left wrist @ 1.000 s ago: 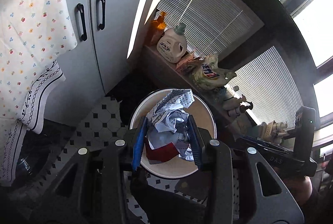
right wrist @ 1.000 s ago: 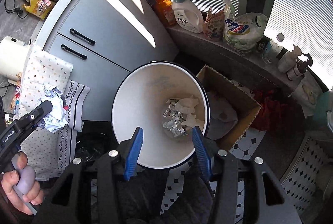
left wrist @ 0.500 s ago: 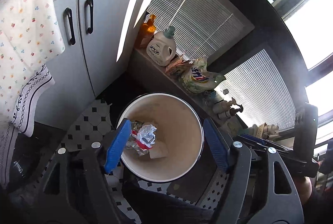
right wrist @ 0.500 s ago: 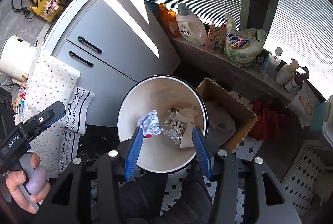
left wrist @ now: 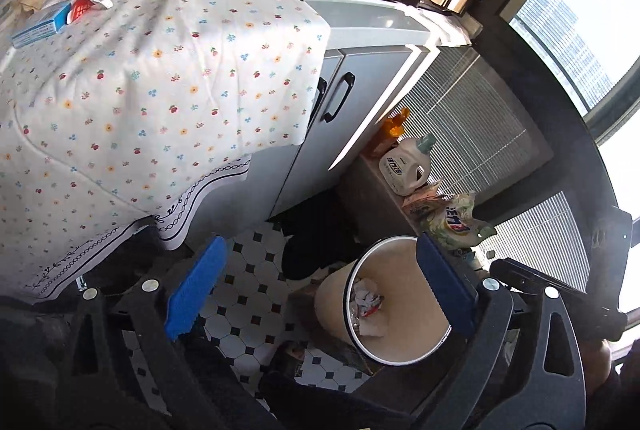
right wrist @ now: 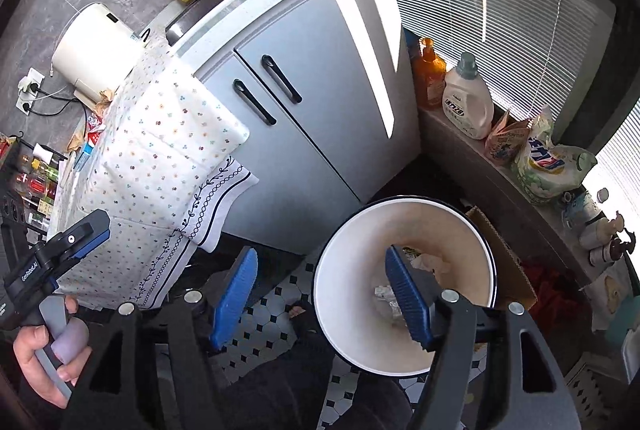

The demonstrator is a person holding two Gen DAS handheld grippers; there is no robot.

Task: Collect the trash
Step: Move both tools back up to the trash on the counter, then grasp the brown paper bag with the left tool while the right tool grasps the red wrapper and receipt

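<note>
1. The left gripper has just been opening, and its blue pads stand spread wide with nothing between them but floor and bin rim.
2. The right gripper has also just been opening; its jaws are parted and hold nothing.
3. The bin, a pale round pail with a dark rim, sits on the tiled floor below both claws. In the left wrist view it lies under the right-hand pad, off to that side of the gap; in the right wrist view the right-hand pad overlaps its mouth.
4. Crumpled trash rests inside the bin against its near wall: white paper, a scrap of red, some foil. It is well apart from either claw.
5. More litter lies on the flowered cloth covering the counter, up and left of the left claw: brown paper scraps, foil, a red-and-white wrapper, a blue box.
6. Grey cabinet doors stand behind the bin.
7. A detergent bottle and a bagged pack sit on the window ledge beyond.
</note>
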